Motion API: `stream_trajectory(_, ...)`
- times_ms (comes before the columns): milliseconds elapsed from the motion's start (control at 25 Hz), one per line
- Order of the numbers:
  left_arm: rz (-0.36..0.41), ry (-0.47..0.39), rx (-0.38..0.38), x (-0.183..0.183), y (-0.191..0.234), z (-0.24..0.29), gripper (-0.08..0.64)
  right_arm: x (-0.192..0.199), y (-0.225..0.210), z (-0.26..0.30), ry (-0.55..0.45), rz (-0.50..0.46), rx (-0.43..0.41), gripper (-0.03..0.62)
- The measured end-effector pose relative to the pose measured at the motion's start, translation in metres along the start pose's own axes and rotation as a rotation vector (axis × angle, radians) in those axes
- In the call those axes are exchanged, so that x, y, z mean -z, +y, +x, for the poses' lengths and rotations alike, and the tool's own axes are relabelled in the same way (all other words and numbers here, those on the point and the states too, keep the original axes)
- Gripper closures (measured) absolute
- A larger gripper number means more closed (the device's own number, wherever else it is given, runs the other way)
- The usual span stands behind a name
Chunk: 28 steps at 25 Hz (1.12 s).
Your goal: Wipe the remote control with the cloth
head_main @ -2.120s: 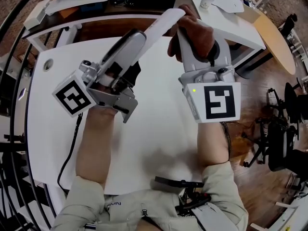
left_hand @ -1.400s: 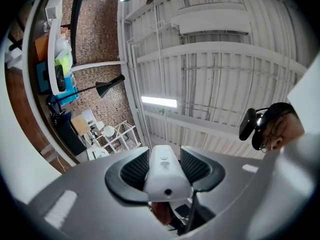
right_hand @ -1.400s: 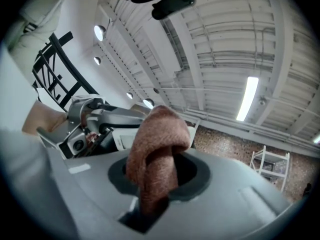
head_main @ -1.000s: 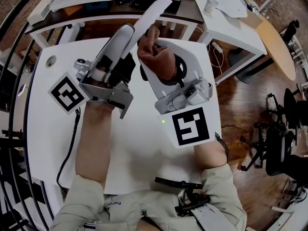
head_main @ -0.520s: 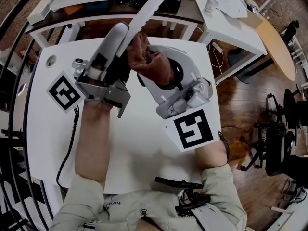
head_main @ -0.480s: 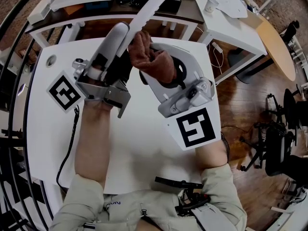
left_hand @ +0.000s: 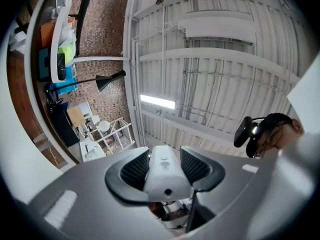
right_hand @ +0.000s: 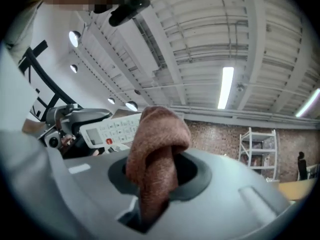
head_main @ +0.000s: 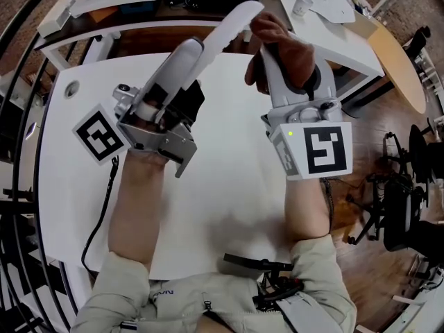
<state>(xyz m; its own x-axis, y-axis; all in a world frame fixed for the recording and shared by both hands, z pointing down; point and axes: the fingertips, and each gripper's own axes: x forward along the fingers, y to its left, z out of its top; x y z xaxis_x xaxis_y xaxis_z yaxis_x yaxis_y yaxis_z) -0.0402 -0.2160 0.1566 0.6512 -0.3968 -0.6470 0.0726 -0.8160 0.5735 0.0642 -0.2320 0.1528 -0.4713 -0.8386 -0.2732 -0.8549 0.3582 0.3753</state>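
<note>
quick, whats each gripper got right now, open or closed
Left gripper: closed on the remote control.
Right gripper: closed on the cloth.

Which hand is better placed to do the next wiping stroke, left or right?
Right, probably. The right gripper is shut on the brown cloth, close beside the remote control. The left gripper is shut on the remote control, holding it raised.

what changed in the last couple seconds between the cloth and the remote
The right claw, shut on the brown cloth, swung back to the right in the head view, off the middle of the remote to beside its far end; whether they touch now is unclear. The left claw kept its grip on the remote, tilted up over the white table.
</note>
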Motion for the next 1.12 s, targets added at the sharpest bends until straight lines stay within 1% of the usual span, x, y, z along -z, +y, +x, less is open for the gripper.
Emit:
stream_trajectory(80, -0.005, 0.019, 0.007, 0.007, -0.002, 0.003, 0.35, 0.001, -0.002, 0.001, 0.002, 0.005, -0.001, 0.508)
stream_trajectory(160, -0.008, 0.027, 0.01, 0.01, -0.003, 0.005, 0.35, 0.0, 0.004, 0.002, 0.001, -0.004, -0.022, 0.508)
stream_trajectory(280, -0.007, 0.023, 0.01, 0.009, -0.003, 0.006, 0.35, -0.007, 0.026, 0.006, -0.02, -0.027, -0.094, 0.508)
stream_trajectory(400, -0.004, 0.01, 0.008, 0.006, -0.002, 0.004, 0.35, -0.01, 0.052, 0.008, -0.035, -0.075, -0.159, 0.509)
stream_trajectory(720, 0.002, -0.029, 0.0, -0.01, 0.0, -0.002, 0.35, 0.0, 0.095, 0.007, 0.026, -0.152, -0.276, 0.509)
stream_trajectory(960, 0.003, -0.044, -0.005, -0.015, 0.001, -0.004, 0.35, 0.009, 0.112, 0.002, 0.077, -0.201, -0.354, 0.509)
stream_trajectory(1120, 0.006, -0.053, -0.008, -0.018, 0.002, -0.007, 0.35, 0.012, 0.131, -0.002, 0.084, -0.269, -0.421, 0.511)
